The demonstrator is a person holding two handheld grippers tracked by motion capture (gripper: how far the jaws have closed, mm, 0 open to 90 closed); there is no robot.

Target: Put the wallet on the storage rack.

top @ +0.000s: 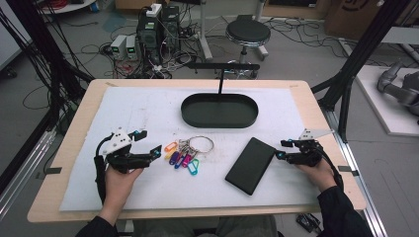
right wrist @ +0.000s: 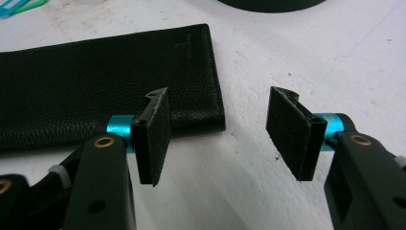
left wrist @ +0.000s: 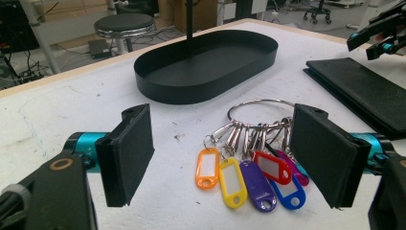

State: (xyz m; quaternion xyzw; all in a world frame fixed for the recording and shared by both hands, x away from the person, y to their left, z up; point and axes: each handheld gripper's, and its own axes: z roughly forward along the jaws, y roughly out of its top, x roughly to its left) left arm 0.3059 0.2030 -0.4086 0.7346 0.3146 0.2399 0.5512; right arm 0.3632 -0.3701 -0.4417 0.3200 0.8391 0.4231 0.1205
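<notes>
A steel key ring with several coloured tags (top: 185, 154) lies on the white mat left of centre. My left gripper (top: 150, 143) rests just left of it, open, and the tags (left wrist: 249, 172) lie on the mat between and just beyond its wide-set pads (left wrist: 129, 153). A black leather wallet (top: 251, 165) lies right of centre. My right gripper (top: 281, 149) sits at the wallet's right corner, open. In the right gripper view its left pad (right wrist: 155, 134) stands over the edge of the wallet (right wrist: 95, 81), and bare mat fills the gap of the gripper (right wrist: 218, 129).
A black oval tray (top: 220, 123) with an upright post stands at the back centre of the mat. The white mat (top: 148, 192) covers most of the wooden table. A stool, cables and equipment sit on the floor beyond the far edge.
</notes>
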